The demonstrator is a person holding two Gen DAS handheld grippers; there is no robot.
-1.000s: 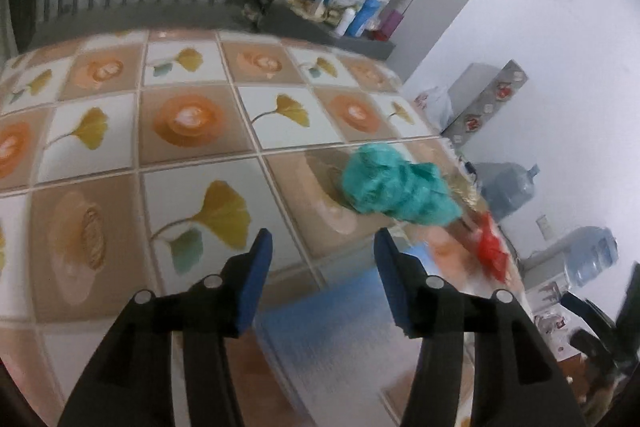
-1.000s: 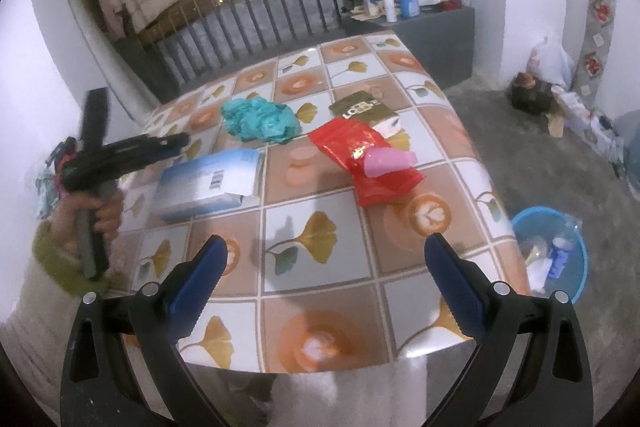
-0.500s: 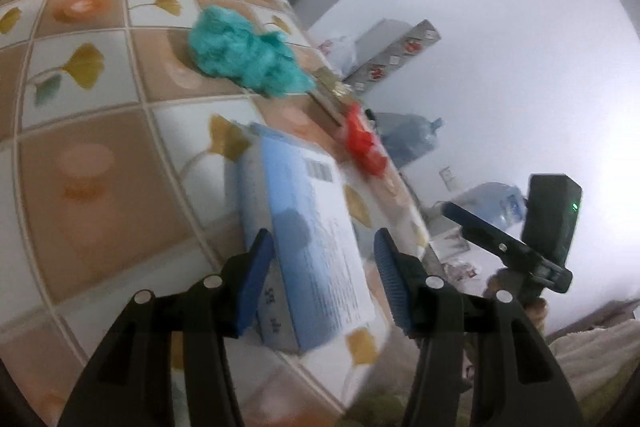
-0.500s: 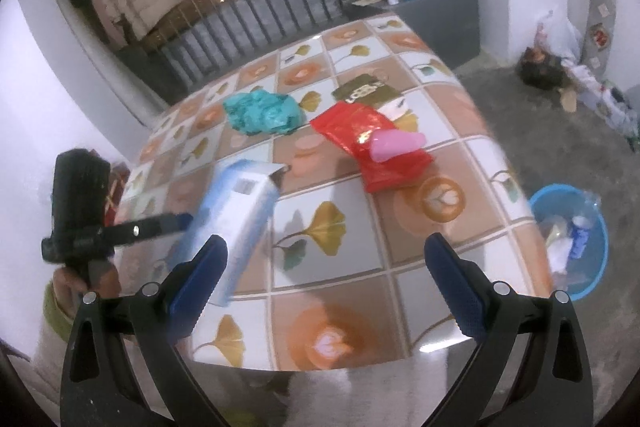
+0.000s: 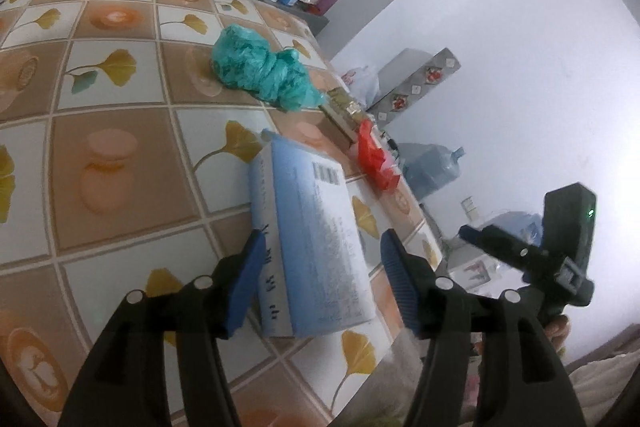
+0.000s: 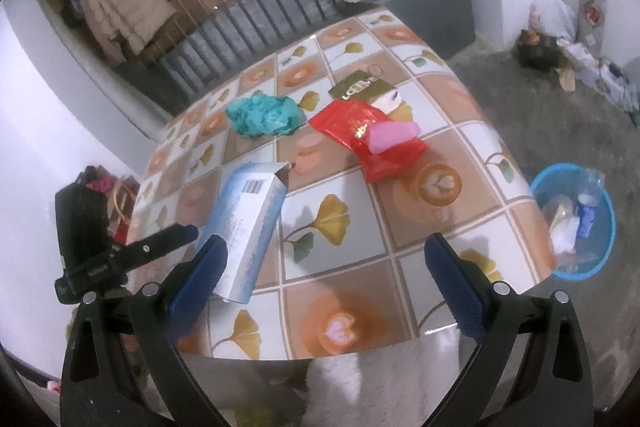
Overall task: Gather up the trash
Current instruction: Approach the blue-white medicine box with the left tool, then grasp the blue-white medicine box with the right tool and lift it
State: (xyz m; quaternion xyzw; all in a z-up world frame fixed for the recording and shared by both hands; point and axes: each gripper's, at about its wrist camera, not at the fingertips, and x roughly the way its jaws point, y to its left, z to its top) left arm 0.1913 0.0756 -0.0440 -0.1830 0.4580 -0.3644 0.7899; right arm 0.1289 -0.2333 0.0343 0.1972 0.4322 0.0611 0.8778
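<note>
Tiled with ginkgo leaves and coffee cups, the table (image 6: 340,195) carries all the trash. Nearest, the left gripper (image 5: 320,279) has its jaws apart around the near end of the blue box (image 5: 312,239); they have just been opening wider, and the pads do not seem to press it yet (probably to fit the width of the box). The right gripper (image 6: 324,267) hangs wide apart and empty over the near edge, perhaps waiting. Farther lie the red wrapper (image 6: 368,135) with a pink piece (image 6: 392,135) on it, the teal bag (image 6: 262,117) and a dark packet (image 6: 360,87). On the floor at the right stands a blue basin (image 6: 600,255), likely the place for trash.
</note>
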